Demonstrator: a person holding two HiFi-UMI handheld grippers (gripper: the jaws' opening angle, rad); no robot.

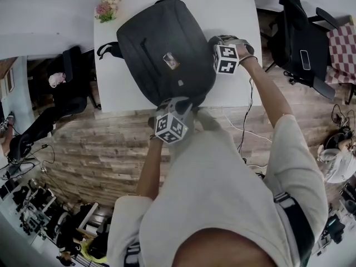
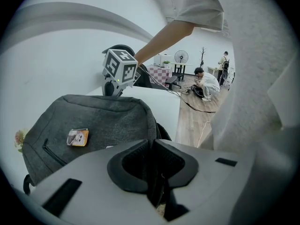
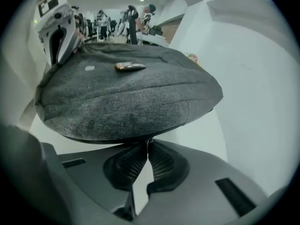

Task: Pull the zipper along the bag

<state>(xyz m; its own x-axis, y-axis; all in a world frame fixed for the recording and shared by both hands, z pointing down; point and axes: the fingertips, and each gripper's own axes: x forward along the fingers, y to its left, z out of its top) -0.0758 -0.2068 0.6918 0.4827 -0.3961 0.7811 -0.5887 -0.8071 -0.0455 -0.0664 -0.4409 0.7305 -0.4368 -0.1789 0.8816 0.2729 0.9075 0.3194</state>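
Note:
A dark grey backpack (image 1: 161, 43) lies flat on the white table (image 1: 228, 10), with a small picture tag (image 1: 171, 60) on its top. My left gripper (image 1: 177, 100) is at the bag's near edge. In the left gripper view its jaws (image 2: 152, 144) are shut on dark fabric of the backpack (image 2: 103, 121). My right gripper (image 1: 210, 42) is at the bag's right side. In the right gripper view its tips (image 3: 148, 144) meet under the rim of the backpack (image 3: 126, 93), pinching a small zipper pull. The left gripper (image 3: 58, 46) shows across the bag.
A bunch of flowers (image 1: 107, 7) sits at the table's far left corner. Black office chairs stand to the right (image 1: 303, 38) and to the left (image 1: 72, 88) of the table. Cables (image 1: 245, 127) trail over the wooden floor. A person (image 2: 206, 83) crouches in the background.

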